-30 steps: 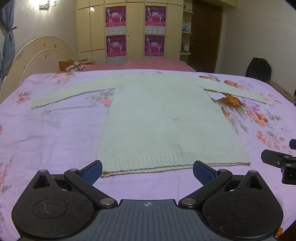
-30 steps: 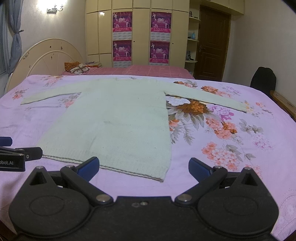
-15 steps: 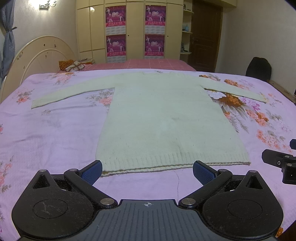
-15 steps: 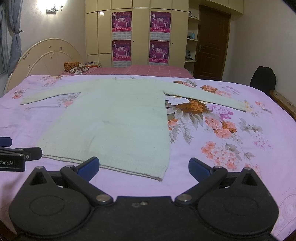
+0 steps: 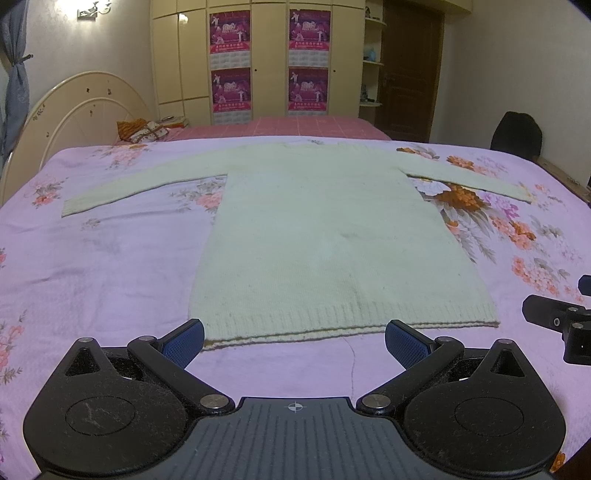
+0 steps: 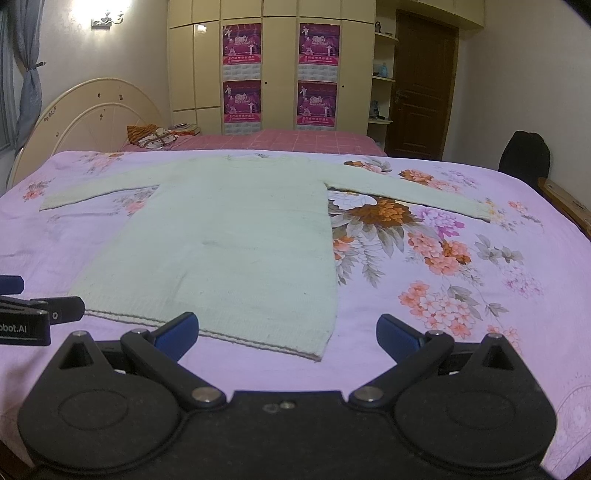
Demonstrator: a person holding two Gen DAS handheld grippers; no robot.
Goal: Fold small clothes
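Item: pale knit sweater (image 5: 325,236), lying flat on the bed (image 5: 110,266), sleeves outspread, unfolded. Left tongs (image 5: 293,338) and right tongs (image 6: 287,330): wide apart, empty, near hem. All folds remained.

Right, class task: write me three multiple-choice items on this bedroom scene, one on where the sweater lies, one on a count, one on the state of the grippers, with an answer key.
1. Where does the pale green sweater lie?
A. On the chair
B. Spread flat on the floral bedsheet
C. Hung on the wardrobe

2. How many magenta posters hang on the wardrobe?
A. Two
B. Four
C. Six

3. What state are the left gripper and right gripper in?
A. Both open, holding nothing
B. Both shut on the hem
C. Left shut on a sleeve, right open

Key:
1 B, the body and both sleeves lie flat on the sheet.
2 B, two rows of two show on the doors.
3 A, each pair of blue pads stands wide apart short of the hem.
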